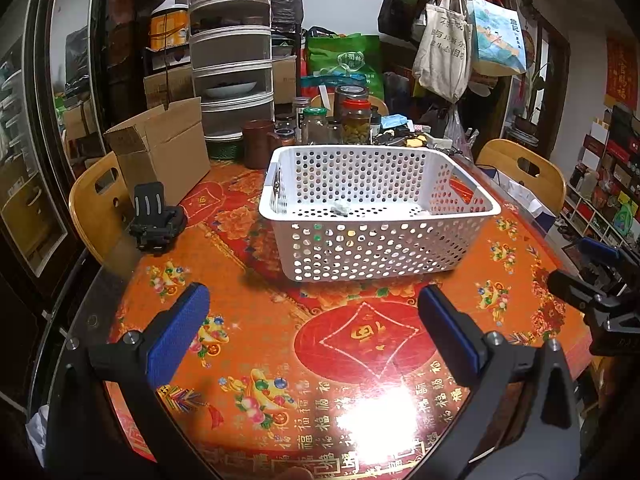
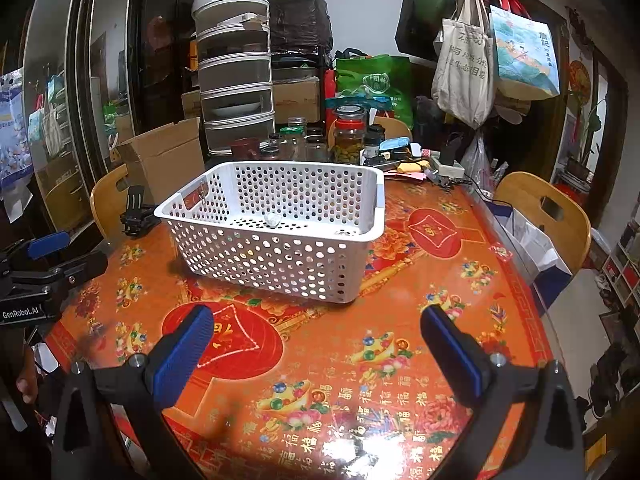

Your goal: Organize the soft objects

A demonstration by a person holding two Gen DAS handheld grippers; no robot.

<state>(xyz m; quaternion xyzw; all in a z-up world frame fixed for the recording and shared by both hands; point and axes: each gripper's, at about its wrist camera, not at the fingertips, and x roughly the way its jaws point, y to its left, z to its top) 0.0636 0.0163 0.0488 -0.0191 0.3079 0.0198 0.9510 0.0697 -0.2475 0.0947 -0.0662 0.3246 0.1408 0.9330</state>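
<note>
On the table sits a white perforated basket; something small and pale lies on its floor, perhaps a soft wad. Left tongs and right tongs both gape wide, empty. It looks light and squashy; pinch it gently across the middle.

left tongs: jaws wide apart | right tongs: jaws wide apart

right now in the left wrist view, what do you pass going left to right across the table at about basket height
yellow wooden chair back → black gripper-style mount lying on the table → white perforated plastic basket → second yellow wooden chair back → right gripper at the frame edge
</note>
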